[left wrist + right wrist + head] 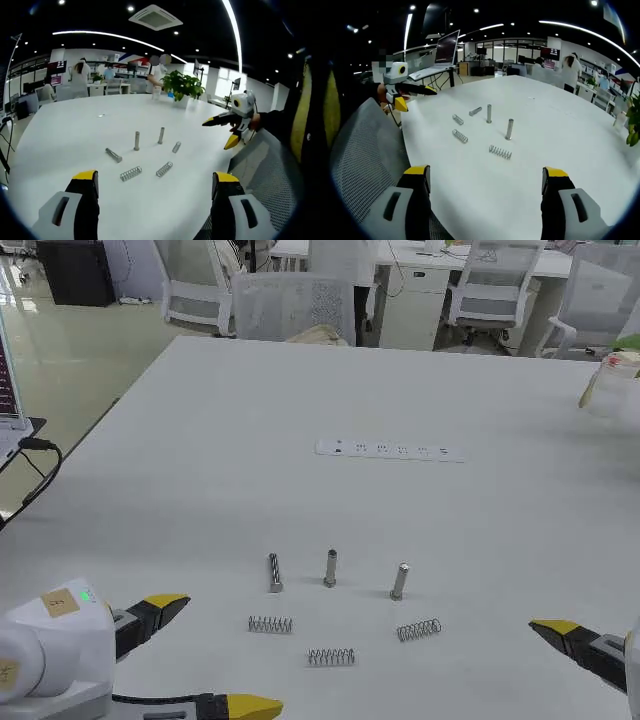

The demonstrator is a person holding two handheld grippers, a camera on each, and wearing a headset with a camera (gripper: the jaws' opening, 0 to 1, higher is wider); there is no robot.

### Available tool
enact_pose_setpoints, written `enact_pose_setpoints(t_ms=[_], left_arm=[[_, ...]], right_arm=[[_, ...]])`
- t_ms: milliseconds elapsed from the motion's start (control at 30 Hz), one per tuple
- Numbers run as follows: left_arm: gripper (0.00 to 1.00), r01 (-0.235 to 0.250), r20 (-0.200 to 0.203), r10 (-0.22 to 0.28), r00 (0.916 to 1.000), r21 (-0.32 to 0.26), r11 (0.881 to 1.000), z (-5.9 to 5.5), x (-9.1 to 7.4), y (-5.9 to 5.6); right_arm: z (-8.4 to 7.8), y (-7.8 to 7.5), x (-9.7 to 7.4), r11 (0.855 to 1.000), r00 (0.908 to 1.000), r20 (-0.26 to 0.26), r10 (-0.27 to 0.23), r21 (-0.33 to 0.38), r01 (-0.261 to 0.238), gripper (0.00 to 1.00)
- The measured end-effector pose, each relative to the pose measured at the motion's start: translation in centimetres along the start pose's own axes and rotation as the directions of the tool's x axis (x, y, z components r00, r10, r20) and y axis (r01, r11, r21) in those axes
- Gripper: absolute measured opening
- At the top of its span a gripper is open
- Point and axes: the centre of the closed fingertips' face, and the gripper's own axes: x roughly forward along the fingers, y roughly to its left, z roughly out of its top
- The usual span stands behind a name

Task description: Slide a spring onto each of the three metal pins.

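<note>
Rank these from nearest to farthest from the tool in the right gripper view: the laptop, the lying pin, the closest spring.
1. Spring, centre, just ahead of the right tool.
2. Lying pin, farther back, left of centre.
3. Laptop, upper left, beyond the table's edge.

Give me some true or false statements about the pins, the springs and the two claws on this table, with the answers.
1. All three springs lie loose on the table, none on a pin. True.
2. All three pins stand upright. False: in the head view the leftmost pin lies on its side; the other two stand.
3. The left claw holds a spring. False: it is open and empty.
4. A white power strip lies beyond the pins. True.
5. The right claw is shut. False: it is open.
</note>
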Motion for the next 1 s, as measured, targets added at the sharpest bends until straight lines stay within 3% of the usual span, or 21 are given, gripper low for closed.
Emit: enact_pose_setpoints(t_ms=[1000], left_arm=[[0.89, -0.002, 0.003, 0.002, 1.0000, 0.003, 1.000, 0.15, -0.03, 0.07]], right_arm=[[0.10, 0.03, -0.09, 1.000, 1.0000, 0.000, -0.001, -0.002, 0.001, 0.90]])
